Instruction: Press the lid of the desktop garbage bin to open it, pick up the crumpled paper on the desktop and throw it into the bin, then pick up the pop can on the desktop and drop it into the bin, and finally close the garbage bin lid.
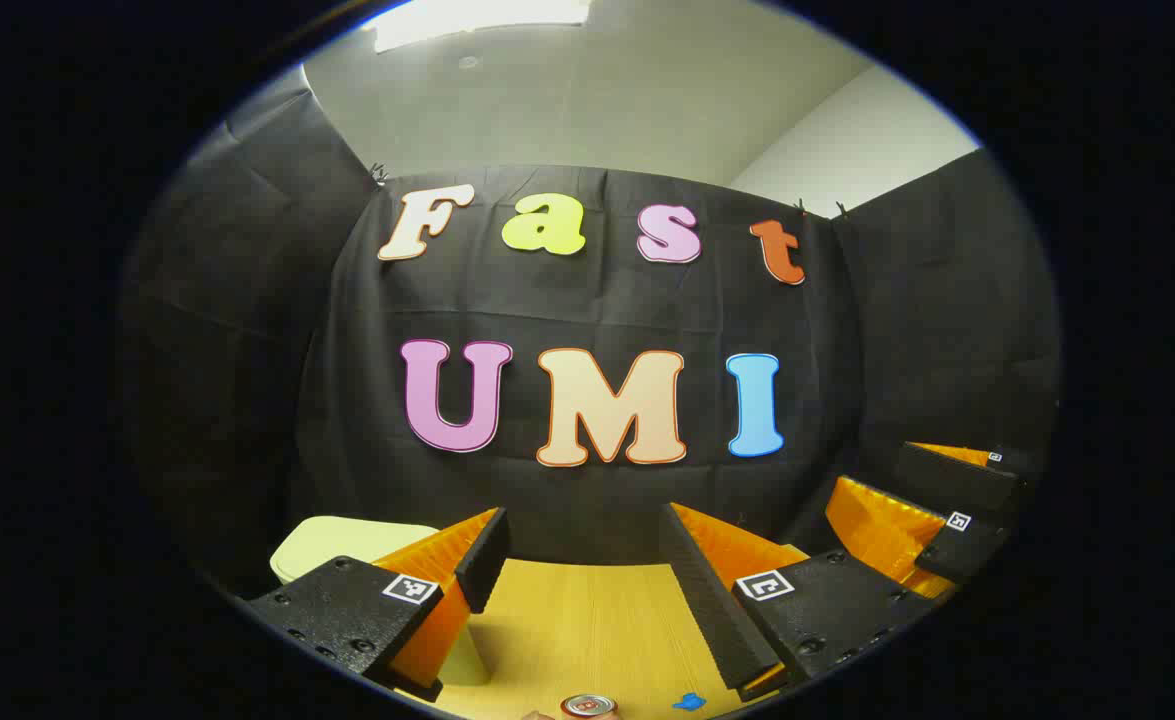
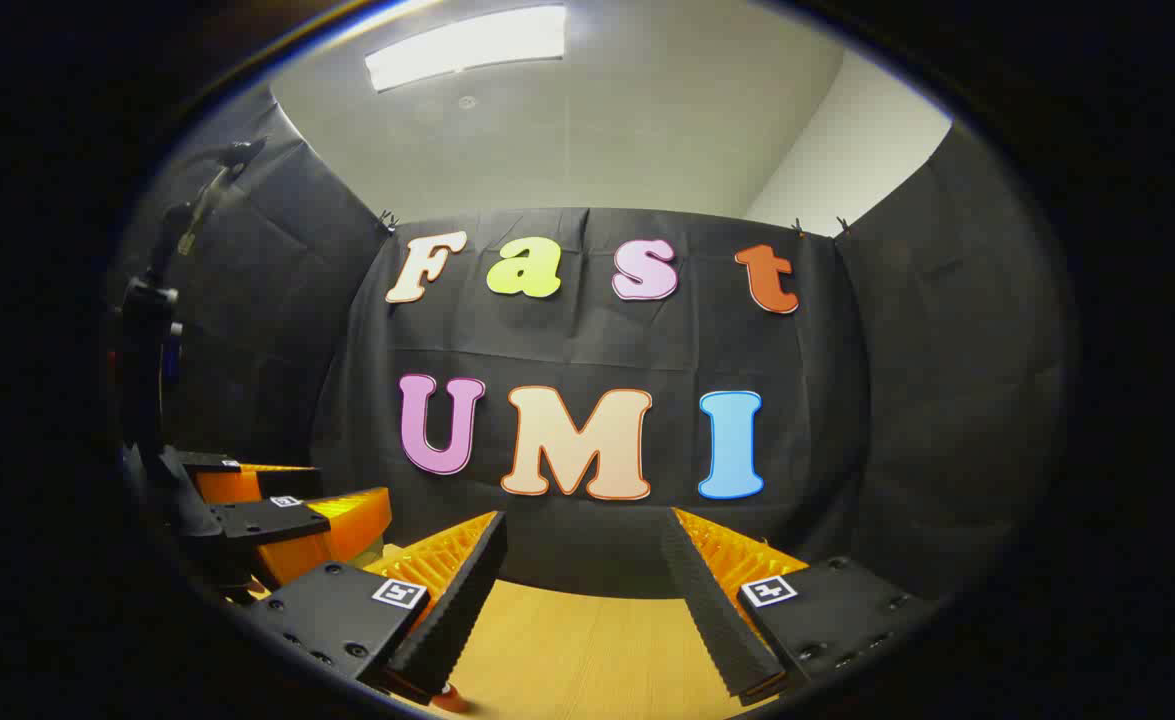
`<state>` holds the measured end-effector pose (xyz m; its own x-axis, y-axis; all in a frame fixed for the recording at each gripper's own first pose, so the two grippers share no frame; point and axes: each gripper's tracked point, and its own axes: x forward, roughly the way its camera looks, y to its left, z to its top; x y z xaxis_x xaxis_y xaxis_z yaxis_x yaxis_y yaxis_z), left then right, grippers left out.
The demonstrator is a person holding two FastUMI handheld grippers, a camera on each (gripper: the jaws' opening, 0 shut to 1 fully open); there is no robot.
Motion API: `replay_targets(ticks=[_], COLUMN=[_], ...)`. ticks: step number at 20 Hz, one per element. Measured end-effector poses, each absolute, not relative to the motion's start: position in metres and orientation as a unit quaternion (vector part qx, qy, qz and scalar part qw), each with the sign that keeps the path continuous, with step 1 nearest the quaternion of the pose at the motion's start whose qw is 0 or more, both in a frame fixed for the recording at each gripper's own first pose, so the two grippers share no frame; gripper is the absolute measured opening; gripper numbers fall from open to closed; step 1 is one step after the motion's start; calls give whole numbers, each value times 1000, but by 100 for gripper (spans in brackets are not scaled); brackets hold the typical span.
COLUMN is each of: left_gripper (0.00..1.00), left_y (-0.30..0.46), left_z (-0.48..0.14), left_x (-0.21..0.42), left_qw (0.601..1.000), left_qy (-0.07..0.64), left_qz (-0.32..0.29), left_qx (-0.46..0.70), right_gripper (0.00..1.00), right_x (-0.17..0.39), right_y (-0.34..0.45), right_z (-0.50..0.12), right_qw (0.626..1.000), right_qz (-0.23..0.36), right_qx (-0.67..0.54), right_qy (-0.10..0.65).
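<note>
Left gripper view: my left gripper (image 1: 587, 590) spread above table (image 1: 587, 620); bin (image 1: 347, 545) beside its left finger, can (image 1: 588, 706) at near edge; right gripper (image 2: 587, 590) spread too.

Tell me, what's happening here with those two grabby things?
A person holds two tools over a wooden table. The left hand-held gripper and the right hand-held gripper are both open and hold nothing. A pale green bin sits behind the left one, its lid down. A pop can stands at the near edge. Nothing has been picked up yet.
</note>
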<state>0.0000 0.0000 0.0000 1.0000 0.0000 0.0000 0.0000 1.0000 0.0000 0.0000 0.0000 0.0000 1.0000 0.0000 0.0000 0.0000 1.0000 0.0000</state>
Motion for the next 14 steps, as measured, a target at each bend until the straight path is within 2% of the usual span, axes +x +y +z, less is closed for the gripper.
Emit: replay_targets(ticks=[14], left_gripper=[92], left_y=[-4], left_z=[2], left_x=[-11], left_qw=[1000], left_qy=[-7], left_qz=[-4], left_qx=[26], right_gripper=[98], right_x=[-5], right_y=[-17], right_z=[-12], right_qw=[1000], right_qz=[-22], right_qx=[12], right_qy=[9])
